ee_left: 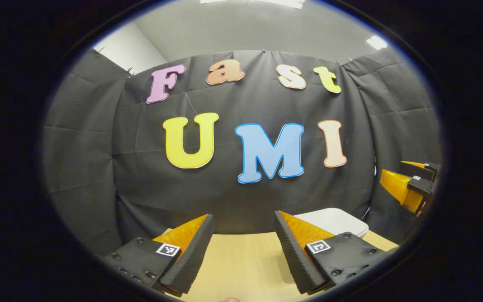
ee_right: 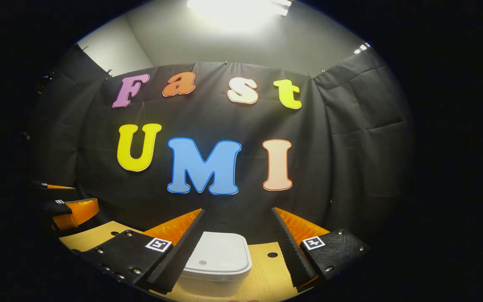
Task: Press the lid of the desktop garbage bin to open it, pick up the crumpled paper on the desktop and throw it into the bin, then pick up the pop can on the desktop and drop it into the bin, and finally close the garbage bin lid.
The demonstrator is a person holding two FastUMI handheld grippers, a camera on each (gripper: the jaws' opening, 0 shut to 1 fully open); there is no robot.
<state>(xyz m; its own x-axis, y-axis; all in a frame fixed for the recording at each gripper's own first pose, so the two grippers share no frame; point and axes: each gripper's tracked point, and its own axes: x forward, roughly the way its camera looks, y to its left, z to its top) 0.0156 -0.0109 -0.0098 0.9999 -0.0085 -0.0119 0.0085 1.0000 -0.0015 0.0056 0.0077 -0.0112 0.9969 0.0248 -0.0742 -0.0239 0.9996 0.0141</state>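
Wooden desktop (ee_right: 262,272): bin (ee_right: 218,262) (lid shut) between right gripper (ee_right: 237,247) fingers.

Bare tabletop (ee_left: 241,260) lies open between the left gripper (ee_left: 241,251) fingers — the white bin (ee_right: 217,256), lid closed, stands ahead between the right gripper (ee_right: 235,247) fingers.

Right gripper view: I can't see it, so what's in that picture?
A white garbage bin with its lid shut sits on a wooden table, straight ahead between the open jaws of the right gripper. The left gripper shows at the left edge, in front of a black cloth wall.
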